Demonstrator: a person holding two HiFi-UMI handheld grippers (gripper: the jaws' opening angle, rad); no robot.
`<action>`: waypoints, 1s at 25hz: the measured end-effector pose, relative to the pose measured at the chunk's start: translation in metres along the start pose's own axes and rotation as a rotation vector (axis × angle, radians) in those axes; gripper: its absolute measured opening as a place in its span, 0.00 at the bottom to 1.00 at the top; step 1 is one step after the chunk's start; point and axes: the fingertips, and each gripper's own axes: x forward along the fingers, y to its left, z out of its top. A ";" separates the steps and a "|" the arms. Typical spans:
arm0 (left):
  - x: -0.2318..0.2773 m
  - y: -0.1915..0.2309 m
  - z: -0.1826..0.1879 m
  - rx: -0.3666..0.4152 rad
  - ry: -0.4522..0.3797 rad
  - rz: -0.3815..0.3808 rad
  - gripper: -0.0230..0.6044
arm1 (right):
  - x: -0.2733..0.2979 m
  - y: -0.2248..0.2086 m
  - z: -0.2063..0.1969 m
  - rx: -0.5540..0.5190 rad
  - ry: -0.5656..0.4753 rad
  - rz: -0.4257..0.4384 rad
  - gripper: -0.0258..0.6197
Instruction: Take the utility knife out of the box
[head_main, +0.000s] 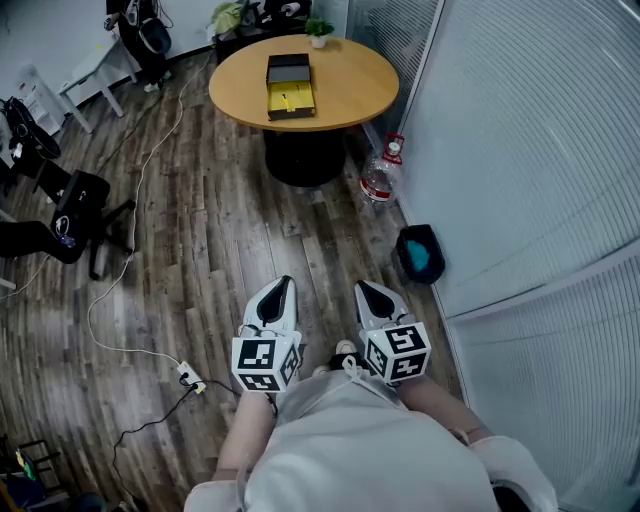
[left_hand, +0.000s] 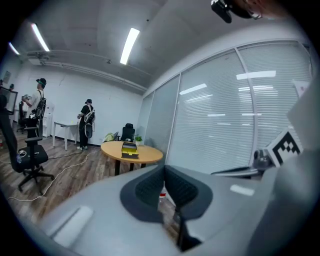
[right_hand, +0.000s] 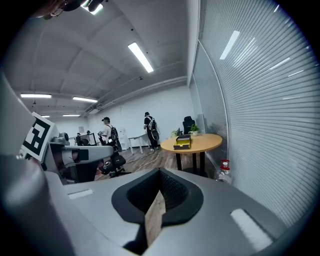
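Underfoot, dark wood-plank flooring (head_main: 220, 250) spreads out on every side of the round wooden table (head_main: 345, 95), and a glass partition with white blinds (head_main: 520, 150) runs past the table's right edge. The person holding the tools stands well back from the table, facing it, with a pale shirt (head_main: 350, 440) filling the near part of the head view. Two other people (left_hand: 87, 122) stand beyond the table by the far white wall. A black office chair (head_main: 80, 215) sits well to the table's left, with a white cable (head_main: 135, 200) trailing over the planks on that same side. A black container with something teal in it (head_main: 420, 252) rests against the partition, nearer to the person than the table is. Both tools are held far short of the table, side by side and pointing toward it: the left gripper (head_main: 285, 284) has its jaws pressed together on nothing, and the right gripper (head_main: 363, 287) is likewise clenched and empty. A clear water bottle with a red cap (head_main: 380, 180) stands on the floor just beside the table's black base. On the tabletop lies the open box (head_main: 290, 85), its lid tipped back and its lining yellow; a small dark shape on the yellow is too small to make out as the utility knife. A little potted plant (head_main: 318, 30) stands at the table's far edge.
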 end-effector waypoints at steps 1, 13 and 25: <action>0.000 0.002 0.000 -0.003 0.001 0.003 0.05 | 0.002 -0.001 0.000 0.009 0.001 -0.002 0.04; 0.006 0.034 -0.010 -0.054 0.025 0.050 0.05 | 0.028 -0.001 -0.013 0.053 0.062 0.003 0.04; 0.134 0.092 0.007 -0.072 0.053 0.106 0.05 | 0.159 -0.075 0.020 0.091 0.079 0.015 0.04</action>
